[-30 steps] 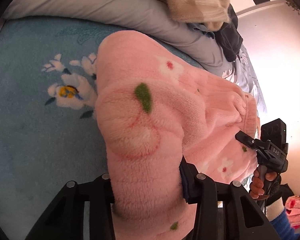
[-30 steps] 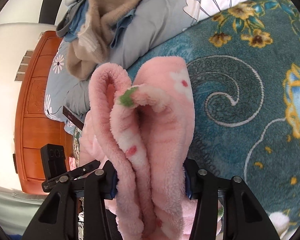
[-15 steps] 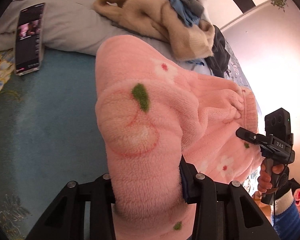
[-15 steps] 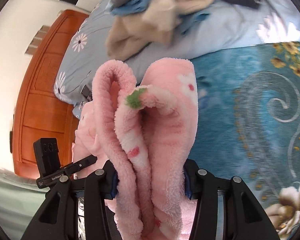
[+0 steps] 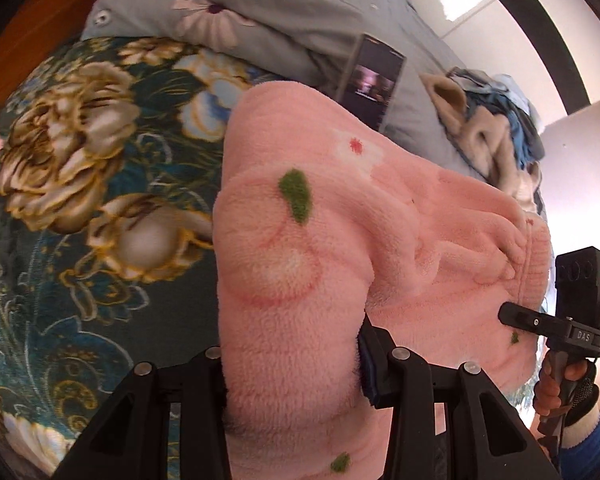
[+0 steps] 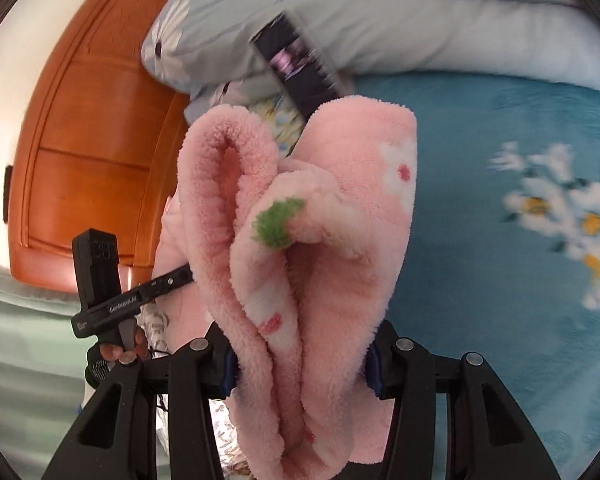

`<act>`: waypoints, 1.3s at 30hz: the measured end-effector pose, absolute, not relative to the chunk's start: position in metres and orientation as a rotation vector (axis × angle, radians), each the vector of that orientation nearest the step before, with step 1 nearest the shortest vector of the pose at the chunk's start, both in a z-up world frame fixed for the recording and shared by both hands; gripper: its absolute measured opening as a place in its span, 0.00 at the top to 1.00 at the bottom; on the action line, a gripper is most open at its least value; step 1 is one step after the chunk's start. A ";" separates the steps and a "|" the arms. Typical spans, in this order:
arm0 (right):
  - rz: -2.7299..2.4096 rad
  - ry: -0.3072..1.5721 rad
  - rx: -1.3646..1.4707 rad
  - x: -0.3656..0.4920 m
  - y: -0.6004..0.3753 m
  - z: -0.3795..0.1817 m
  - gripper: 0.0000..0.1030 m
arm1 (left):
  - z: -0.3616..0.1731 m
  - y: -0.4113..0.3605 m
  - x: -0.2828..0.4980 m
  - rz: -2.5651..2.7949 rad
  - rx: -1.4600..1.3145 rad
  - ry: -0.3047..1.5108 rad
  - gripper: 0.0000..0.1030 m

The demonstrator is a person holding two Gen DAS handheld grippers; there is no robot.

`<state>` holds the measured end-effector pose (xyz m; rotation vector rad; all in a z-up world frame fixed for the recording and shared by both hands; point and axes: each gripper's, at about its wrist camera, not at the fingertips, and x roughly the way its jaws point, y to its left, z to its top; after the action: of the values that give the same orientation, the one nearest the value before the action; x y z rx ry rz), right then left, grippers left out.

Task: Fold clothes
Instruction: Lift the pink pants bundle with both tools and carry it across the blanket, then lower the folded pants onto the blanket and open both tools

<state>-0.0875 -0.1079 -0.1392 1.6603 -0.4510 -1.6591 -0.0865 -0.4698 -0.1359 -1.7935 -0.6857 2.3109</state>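
A fluffy pink fleece garment (image 5: 300,264) printed with white flowers and green leaves hangs between both grippers above the bed. My left gripper (image 5: 294,364) is shut on a thick bunch of it, and the cloth stretches rightward to the other gripper. In the right wrist view the pink garment (image 6: 312,264) is folded into several layers, and my right gripper (image 6: 300,364) is shut on that bundle. Each view shows the opposite gripper's black body, held by a hand (image 5: 556,388), at the garment's far end (image 6: 112,300).
A teal flowered blanket (image 5: 80,208) covers the bed. A phone (image 5: 374,76) with a lit screen leans on a grey-blue pillow (image 5: 268,4). A heap of beige and blue clothes (image 5: 492,128) lies further right. An orange wooden headboard (image 6: 84,128) stands at the left.
Both grippers have swept sideways across the bed with the garment still held. The phone and headboard have come into view, and the clothes heap has slid off toward the edge.
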 end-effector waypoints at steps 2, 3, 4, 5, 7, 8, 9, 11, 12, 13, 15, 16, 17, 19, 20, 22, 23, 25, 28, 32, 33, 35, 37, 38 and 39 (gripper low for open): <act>-1.625 -0.423 1.673 -0.089 -0.140 -0.149 0.51 | -0.142 -0.499 -0.086 2.326 -1.820 -0.665 0.58; -1.618 -0.405 1.681 -0.089 -0.154 -0.153 0.51 | -0.145 -0.511 -0.086 2.331 -1.833 -0.655 0.58; -1.611 -0.397 1.687 -0.090 -0.167 -0.158 0.51 | -0.149 -0.518 -0.090 2.337 -1.842 -0.643 0.58; -1.606 -0.392 1.693 -0.090 -0.179 -0.162 0.51 | -0.153 -0.523 -0.094 2.345 -1.845 -0.631 0.58; -1.612 -0.404 1.691 -0.092 -0.194 -0.169 0.51 | -0.158 -0.538 -0.102 2.357 -1.847 -0.623 0.58; -1.617 -0.409 1.690 -0.093 -0.201 -0.172 0.51 | -0.159 -0.546 -0.106 2.361 -1.847 -0.623 0.58; -1.627 -0.412 1.688 -0.095 -0.208 -0.174 0.51 | -0.161 -0.554 -0.111 2.367 -1.847 -0.615 0.58; -1.645 -0.416 1.685 -0.096 -0.222 -0.179 0.51 | -0.165 -0.565 -0.120 2.375 -1.855 -0.581 0.58; -1.653 -0.419 1.684 -0.098 -0.232 -0.181 0.51 | -0.167 -0.571 -0.123 2.375 -1.863 -0.563 0.58; -1.660 -0.421 1.684 -0.099 -0.241 -0.182 0.51 | -0.170 -0.575 -0.127 2.373 -1.874 -0.543 0.58; -1.654 -0.423 1.688 -0.098 -0.251 -0.188 0.51 | -0.175 -0.584 -0.132 2.363 -1.892 -0.508 0.58; -1.651 -0.425 1.689 -0.097 -0.256 -0.191 0.51 | -0.177 -0.588 -0.134 2.357 -1.893 -0.504 0.58; -1.650 -0.431 1.691 -0.096 -0.259 -0.194 0.51 | -0.179 -0.591 -0.137 2.351 -1.894 -0.503 0.58; -1.646 -0.458 1.695 -0.098 -0.267 -0.202 0.51 | -0.184 -0.597 -0.140 2.340 -1.895 -0.510 0.58; -1.641 -0.469 1.709 -0.099 -0.269 -0.207 0.51 | -0.188 -0.598 -0.140 2.337 -1.902 -0.511 0.55; -1.641 -0.457 1.734 -0.102 -0.274 -0.214 0.51 | -0.197 -0.600 -0.139 2.331 -1.916 -0.517 0.54; -1.637 -0.448 1.740 -0.102 -0.274 -0.217 0.51 | -0.202 -0.601 -0.137 2.331 -1.919 -0.531 0.51; -1.634 -0.435 1.755 -0.104 -0.275 -0.224 0.51 | -0.209 -0.604 -0.133 2.336 -1.920 -0.558 0.47; -1.630 -0.451 1.759 -0.104 -0.272 -0.229 0.50 | -0.209 -0.609 -0.125 2.351 -1.903 -0.618 0.44; -1.632 -0.462 1.744 -0.101 -0.268 -0.224 0.45 | -0.190 -0.606 -0.118 2.405 -1.860 -0.601 0.44; -1.633 -0.462 1.743 -0.099 -0.266 -0.222 0.43 | -0.185 -0.605 -0.116 2.420 -1.857 -0.586 0.44; -1.645 -0.452 1.734 -0.097 -0.259 -0.218 0.42 | -0.176 -0.607 -0.110 2.458 -1.865 -0.557 0.42; -1.670 -0.432 1.721 -0.092 -0.250 -0.211 0.41 | -0.166 -0.612 -0.099 2.529 -1.868 -0.560 0.42; -1.686 -0.418 1.713 -0.089 -0.244 -0.206 0.41 | -0.160 -0.615 -0.094 2.568 -1.866 -0.565 0.42; -1.703 -0.404 1.704 -0.087 -0.239 -0.202 0.41 | -0.154 -0.618 -0.088 2.607 -1.864 -0.569 0.42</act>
<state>-0.0867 -0.2386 -0.2015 1.7045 -0.4043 -1.7029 -0.0879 -0.6185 -0.1543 -1.8644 -0.5693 2.6072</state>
